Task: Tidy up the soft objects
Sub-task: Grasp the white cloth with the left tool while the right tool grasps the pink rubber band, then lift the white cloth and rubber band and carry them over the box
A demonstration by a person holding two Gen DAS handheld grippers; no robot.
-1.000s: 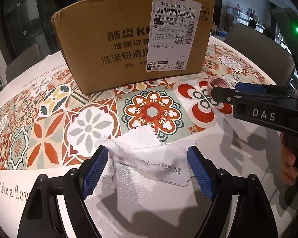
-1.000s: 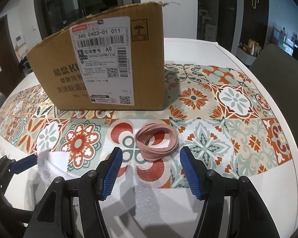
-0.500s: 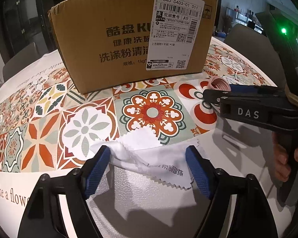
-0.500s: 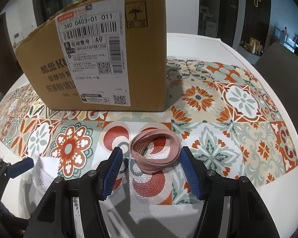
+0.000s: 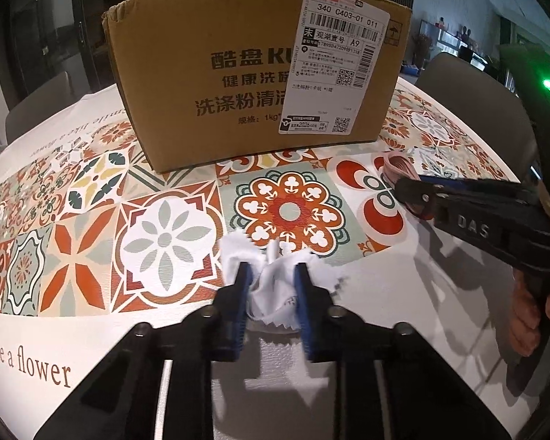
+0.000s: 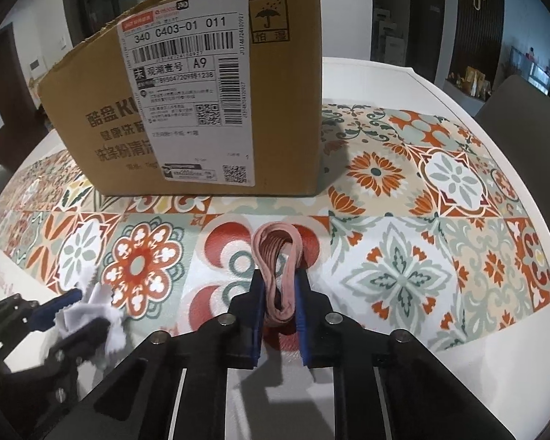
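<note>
Both soft items pinched, box waiting at 12 o'clock

My left gripper (image 5: 271, 286) squeezes the white cloth (image 5: 275, 282); my right gripper (image 6: 279, 300) clamps the pink bands (image 6: 278, 256), both on the tablecloth (image 6: 403, 275). Next, I judge: lift into the cardboard box (image 6: 201, 110).

A home dining room: patterned tablecloth (image 6: 421, 220) on a white table, upholstered chairs (image 5: 469, 84), dark display shelving (image 6: 469, 14).

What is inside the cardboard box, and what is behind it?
The cardboard box shows only its front and side walls; its inside is hidden from both cameras. Behind it the white tabletop continues; anything directly behind stays covered.
</note>
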